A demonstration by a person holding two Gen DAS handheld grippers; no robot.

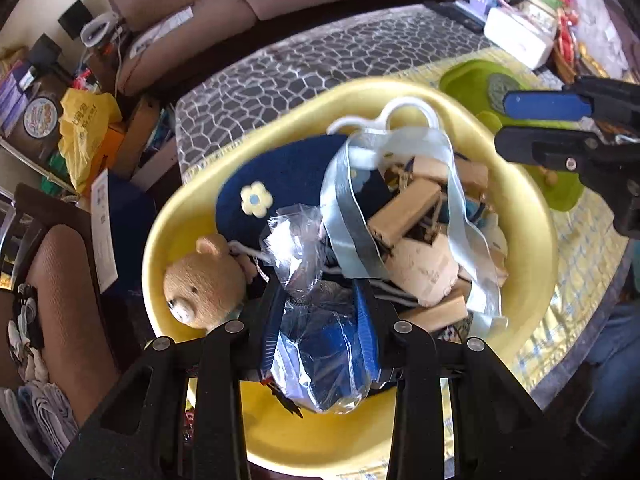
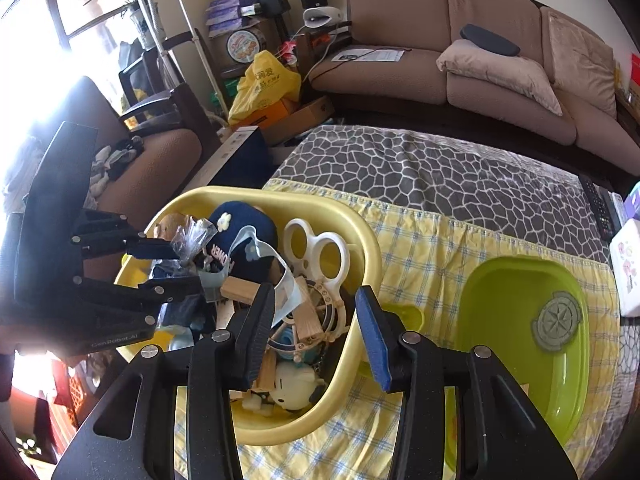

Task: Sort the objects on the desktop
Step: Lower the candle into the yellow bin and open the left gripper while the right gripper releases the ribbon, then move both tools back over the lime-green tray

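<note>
A yellow basin (image 1: 192, 216) (image 2: 360, 236) holds a navy cap (image 1: 288, 176), a bear toy (image 1: 200, 280), wooden blocks (image 1: 404, 208), pale ribbon and a white two-ring handle (image 2: 316, 248). My left gripper (image 1: 320, 300) (image 2: 176, 268) hangs over the basin, shut on a clear plastic bag (image 1: 316, 352) (image 2: 192, 236) with something blue inside. My right gripper (image 2: 314, 292) (image 1: 532, 120) stands open over the basin's right rim, one finger inside and one outside, holding nothing. A green basin (image 2: 520, 280) (image 1: 468, 76) to the right holds a grey compass disc (image 2: 556, 320).
Both basins rest on a yellow checked cloth (image 2: 432, 248) over a grey stone-patterned table cover (image 2: 440, 168). Remotes (image 2: 600, 208) and a white box (image 1: 520, 40) lie at the far right. A brown chair (image 1: 68, 300) stands left and a sofa (image 2: 460, 60) behind.
</note>
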